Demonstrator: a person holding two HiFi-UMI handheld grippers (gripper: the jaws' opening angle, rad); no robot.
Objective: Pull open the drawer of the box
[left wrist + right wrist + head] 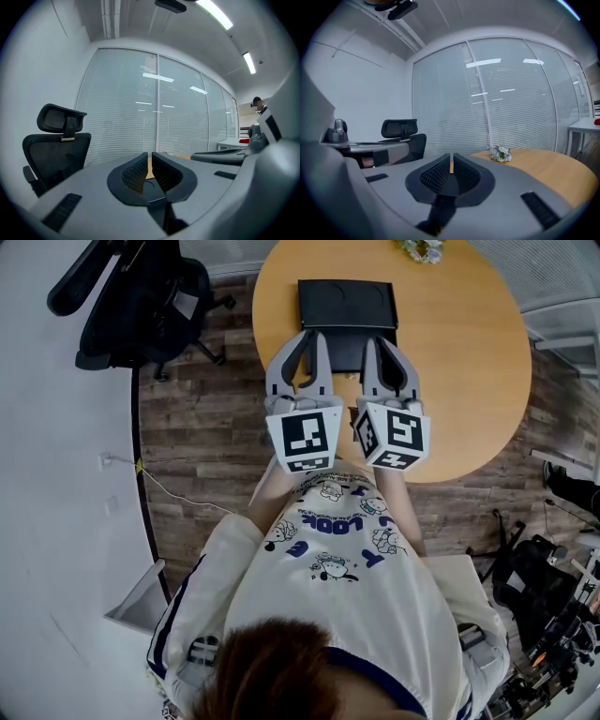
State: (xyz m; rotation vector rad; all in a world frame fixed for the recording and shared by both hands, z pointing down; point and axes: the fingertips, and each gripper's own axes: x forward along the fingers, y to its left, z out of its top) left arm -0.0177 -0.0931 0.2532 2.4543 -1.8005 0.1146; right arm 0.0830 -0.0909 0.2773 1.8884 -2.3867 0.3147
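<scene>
On the round wooden table (469,352) sits the black box (347,304), seen from above in the head view. A black part of it reaches toward me between the two grippers; whether this is the drawer pulled out I cannot tell. My left gripper (316,335) hovers over the box's front left, my right gripper (373,341) over its front right. In the left gripper view the left gripper (150,155) has its jaws together with nothing between them. The right gripper (451,157) looks the same in its own view. Neither gripper view shows the box.
A black office chair (141,296) stands on the wood floor left of the table, also seen as the chair (56,140). A small bunch of flowers (500,153) lies at the table's far edge. Glass walls with blinds lie beyond. Equipment crowds the floor at right.
</scene>
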